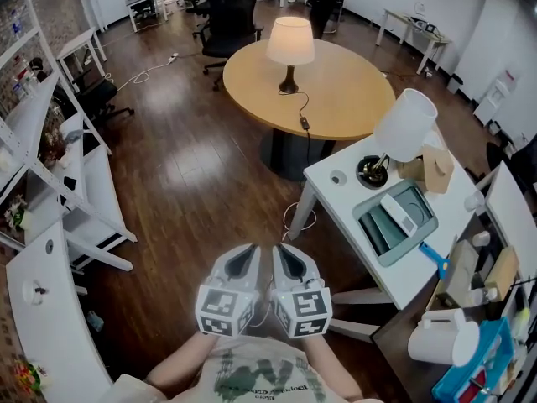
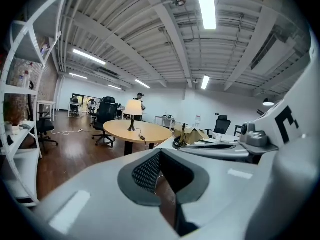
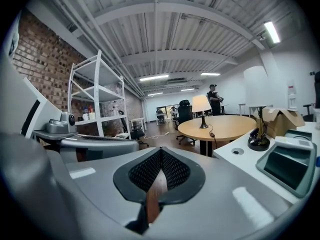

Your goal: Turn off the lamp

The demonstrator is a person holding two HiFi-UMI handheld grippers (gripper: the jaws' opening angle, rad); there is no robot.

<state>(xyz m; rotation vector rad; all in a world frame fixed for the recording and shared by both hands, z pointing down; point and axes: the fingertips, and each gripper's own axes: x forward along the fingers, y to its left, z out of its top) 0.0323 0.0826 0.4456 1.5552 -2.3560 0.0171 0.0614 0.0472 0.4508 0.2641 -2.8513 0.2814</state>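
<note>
The lit lamp (image 1: 290, 44) has a cream shade and a dark base, and it stands on the round wooden table (image 1: 352, 99) far ahead. Its black cord runs over the tabletop to an inline switch (image 1: 304, 124). Both grippers are held side by side low in the head view, well short of the table. My left gripper (image 1: 251, 248) is shut with nothing in it, and so is my right gripper (image 1: 280, 249). The left gripper view shows the lamp (image 2: 133, 109) small beyond the shut jaws (image 2: 160, 153). The right gripper view shows the lamp (image 3: 201, 104) past its own shut jaws (image 3: 161, 152).
A white desk (image 1: 336, 193) at the right carries a second lamp with a white shade (image 1: 404, 124), a grey tray (image 1: 373, 233) and a cardboard box (image 1: 436, 168). White shelving (image 1: 50, 183) lines the left. Office chairs (image 1: 228, 15) and a person stand beyond the table.
</note>
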